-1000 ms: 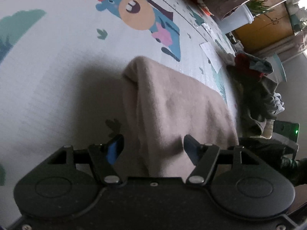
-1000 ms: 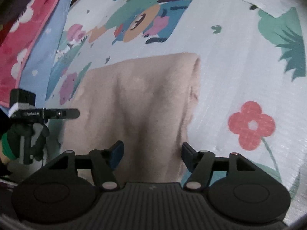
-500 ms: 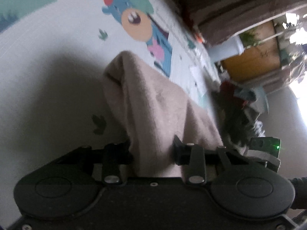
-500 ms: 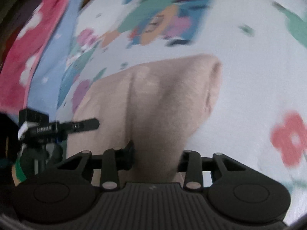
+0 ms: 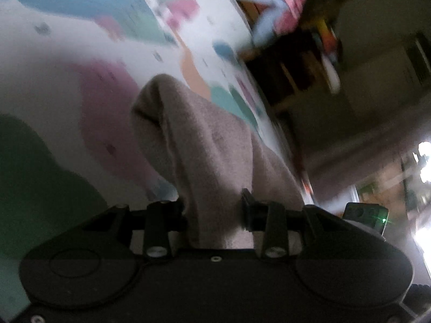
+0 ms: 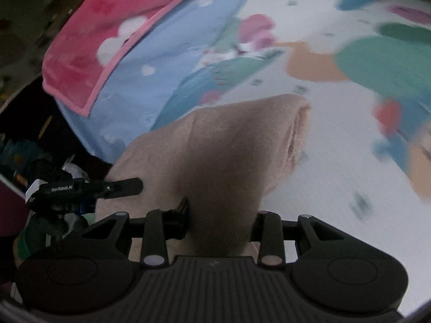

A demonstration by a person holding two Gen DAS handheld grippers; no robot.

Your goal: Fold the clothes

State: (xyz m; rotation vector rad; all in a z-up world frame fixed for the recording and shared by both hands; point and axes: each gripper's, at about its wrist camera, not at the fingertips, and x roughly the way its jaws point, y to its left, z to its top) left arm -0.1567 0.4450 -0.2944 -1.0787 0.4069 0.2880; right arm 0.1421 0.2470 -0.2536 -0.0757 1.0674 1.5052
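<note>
Tongs (image 5: pixel 214 210) (image 6: pixel 221 215) now clamp the beige garment (image 6: pixel 237 145), previously unclasped.

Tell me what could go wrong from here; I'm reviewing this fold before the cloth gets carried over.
1. Both the left tool and the right tool pinch only a bunched edge of the beige garment; it could slip out mid-lift.
2. The garment's folded layers gape at the far end, so the earlier fold may fall open.
3. The pink and blue blanket lies close behind; a swing that way might land on it.
</note>
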